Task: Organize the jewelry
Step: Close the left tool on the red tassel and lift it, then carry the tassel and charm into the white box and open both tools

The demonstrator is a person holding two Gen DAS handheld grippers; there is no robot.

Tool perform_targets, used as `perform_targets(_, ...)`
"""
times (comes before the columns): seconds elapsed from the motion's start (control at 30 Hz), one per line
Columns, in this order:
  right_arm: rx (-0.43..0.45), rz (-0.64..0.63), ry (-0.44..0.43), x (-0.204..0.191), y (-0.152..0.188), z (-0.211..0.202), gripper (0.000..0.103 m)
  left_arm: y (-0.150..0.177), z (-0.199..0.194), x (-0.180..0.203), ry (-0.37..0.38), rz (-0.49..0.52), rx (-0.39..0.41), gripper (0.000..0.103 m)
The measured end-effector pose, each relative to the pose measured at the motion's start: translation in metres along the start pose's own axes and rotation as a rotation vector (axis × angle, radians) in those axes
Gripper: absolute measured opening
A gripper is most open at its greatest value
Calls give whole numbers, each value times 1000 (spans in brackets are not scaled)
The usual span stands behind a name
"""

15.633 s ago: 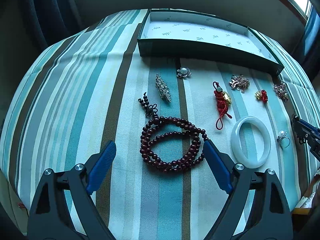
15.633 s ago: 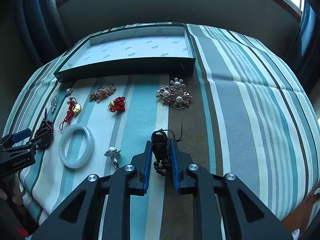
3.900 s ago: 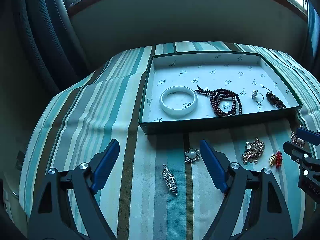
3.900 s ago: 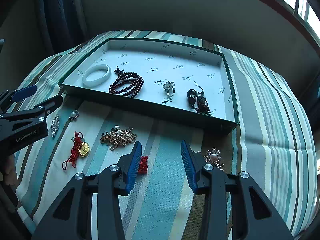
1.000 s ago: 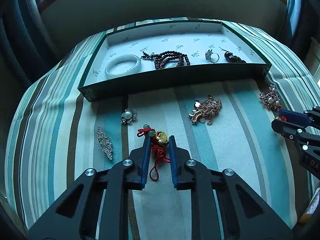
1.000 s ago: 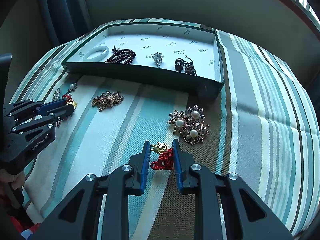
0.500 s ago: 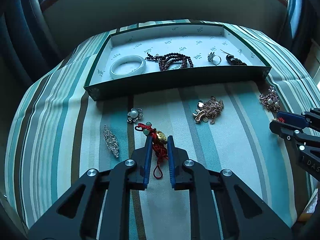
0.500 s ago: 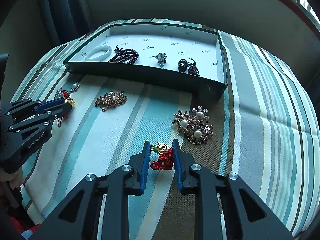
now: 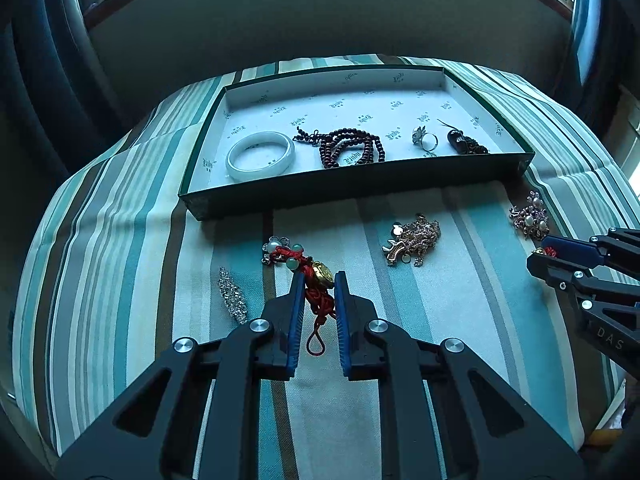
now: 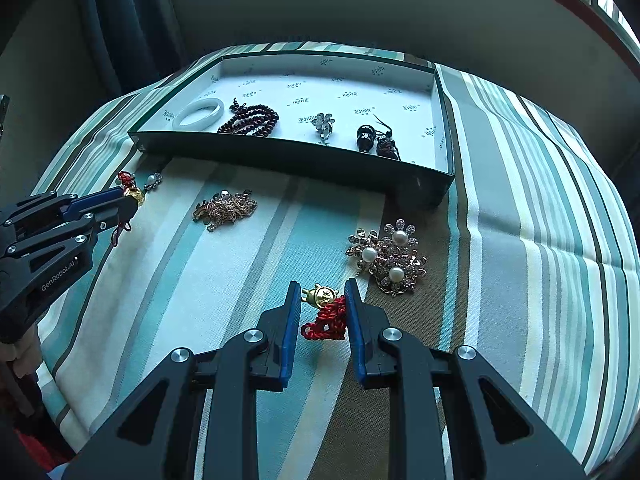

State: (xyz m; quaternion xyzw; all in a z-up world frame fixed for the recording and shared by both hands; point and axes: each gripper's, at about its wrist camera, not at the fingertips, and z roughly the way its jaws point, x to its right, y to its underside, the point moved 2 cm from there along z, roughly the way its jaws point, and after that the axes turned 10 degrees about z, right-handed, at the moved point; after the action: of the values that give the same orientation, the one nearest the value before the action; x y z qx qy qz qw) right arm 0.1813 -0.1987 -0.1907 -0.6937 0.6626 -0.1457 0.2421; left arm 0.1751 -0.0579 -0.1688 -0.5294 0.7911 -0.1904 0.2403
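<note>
My left gripper [image 9: 318, 280] is shut on a red knotted cord charm with a gold bead [image 9: 316, 284] and holds it above the striped cloth. My right gripper [image 10: 322, 292] is shut on a smaller red knot charm with a gold figure [image 10: 326, 312], also lifted. The green tray [image 9: 360, 188] lies beyond both and holds a white bangle [image 9: 260, 154], a dark red bead string [image 9: 352, 148], a ring [image 9: 426, 140] and a dark bead tassel [image 9: 464, 144].
On the cloth lie a gold filigree brooch [image 9: 414, 238], a pearl flower brooch [image 10: 388, 258], a slim crystal brooch [image 9: 232, 294] and a small pearl brooch [image 9: 274, 246]. The table edge runs close on the right.
Both grippers have risen and drawn closer to the tray with their charms held. The left charm now hangs clear of the cloth.
</note>
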Motion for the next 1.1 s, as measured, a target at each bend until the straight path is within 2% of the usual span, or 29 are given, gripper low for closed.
perform_targets(0.3,33,2,-9,-6,-17,-3,23,-19,-5,-4,4,-1,45,15)
perform_targets(0.53,94,7,-8,-9,-46,-8,23,-43,-4,-9,-1,1,90,15)
perform_targets(0.83,174,15,3,-5,-97,-6,23,-93,8,-13,7,7,158,15)
perform_targets(1.1,193,39,29,7,-135,22,23,-140,38,-9,-6,12,192,15)
